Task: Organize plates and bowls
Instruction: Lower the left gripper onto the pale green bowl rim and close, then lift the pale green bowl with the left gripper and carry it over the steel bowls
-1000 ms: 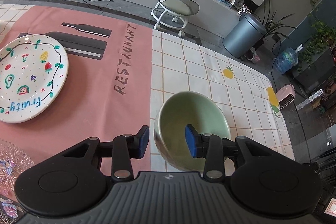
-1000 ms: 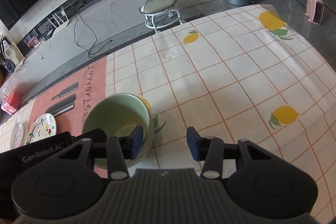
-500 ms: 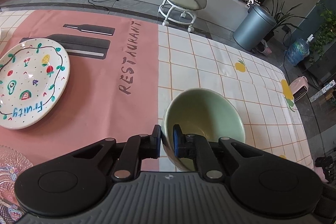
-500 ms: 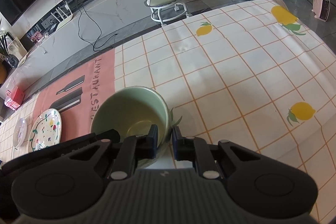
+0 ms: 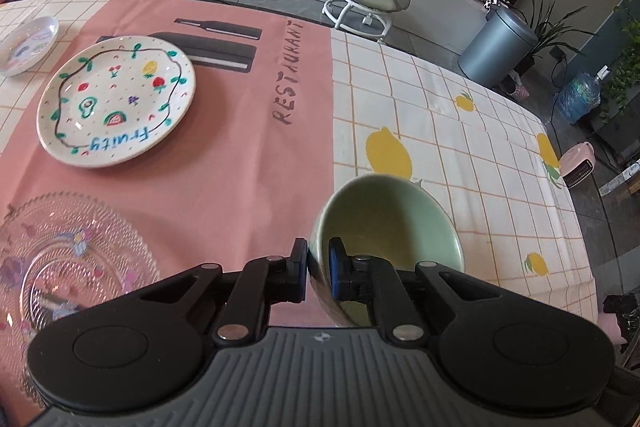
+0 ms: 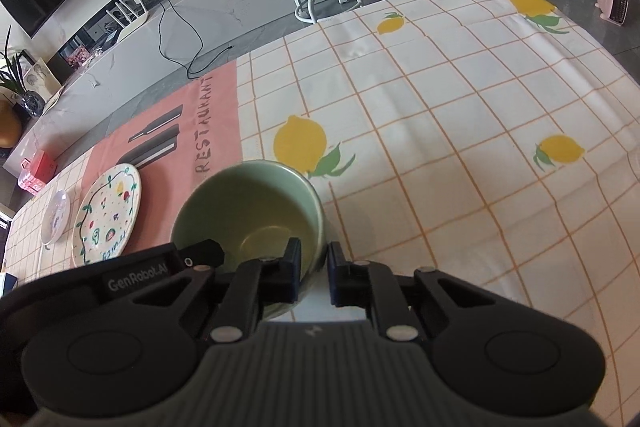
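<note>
Both the left gripper and right gripper have jaws nearly closed, pinching opposite rims of the green bowl at 6 o'clock above the counter; uneven pulling could make it slip.

The green bowl's near wall is hidden behind the left gripper; left of the bowl, the glass plate is cut by the frame edge.
</note>
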`<state>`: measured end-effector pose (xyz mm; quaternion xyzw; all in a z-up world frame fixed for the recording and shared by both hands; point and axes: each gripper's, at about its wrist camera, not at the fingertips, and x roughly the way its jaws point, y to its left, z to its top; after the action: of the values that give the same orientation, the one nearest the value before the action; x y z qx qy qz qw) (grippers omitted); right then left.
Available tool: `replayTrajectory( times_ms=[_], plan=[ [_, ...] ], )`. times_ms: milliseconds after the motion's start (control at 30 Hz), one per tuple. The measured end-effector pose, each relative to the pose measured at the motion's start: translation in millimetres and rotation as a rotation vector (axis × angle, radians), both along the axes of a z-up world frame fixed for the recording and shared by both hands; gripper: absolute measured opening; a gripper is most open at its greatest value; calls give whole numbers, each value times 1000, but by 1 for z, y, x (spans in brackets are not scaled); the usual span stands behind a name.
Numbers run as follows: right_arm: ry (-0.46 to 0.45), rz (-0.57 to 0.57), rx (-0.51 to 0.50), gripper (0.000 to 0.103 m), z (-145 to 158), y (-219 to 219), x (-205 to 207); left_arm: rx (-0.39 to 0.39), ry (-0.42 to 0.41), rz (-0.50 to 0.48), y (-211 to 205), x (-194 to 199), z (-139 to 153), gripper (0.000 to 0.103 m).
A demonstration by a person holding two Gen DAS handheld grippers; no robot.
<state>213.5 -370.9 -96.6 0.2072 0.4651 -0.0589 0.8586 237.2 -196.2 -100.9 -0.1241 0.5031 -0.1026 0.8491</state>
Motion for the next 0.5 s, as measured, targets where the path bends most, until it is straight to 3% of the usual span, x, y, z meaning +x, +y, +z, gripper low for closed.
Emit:
replayTrajectory(
  times_ms=[500],
  plan=[
    [67, 60, 79, 12, 1, 35, -116, 17, 76, 1, 41, -97, 11, 11]
  ],
)
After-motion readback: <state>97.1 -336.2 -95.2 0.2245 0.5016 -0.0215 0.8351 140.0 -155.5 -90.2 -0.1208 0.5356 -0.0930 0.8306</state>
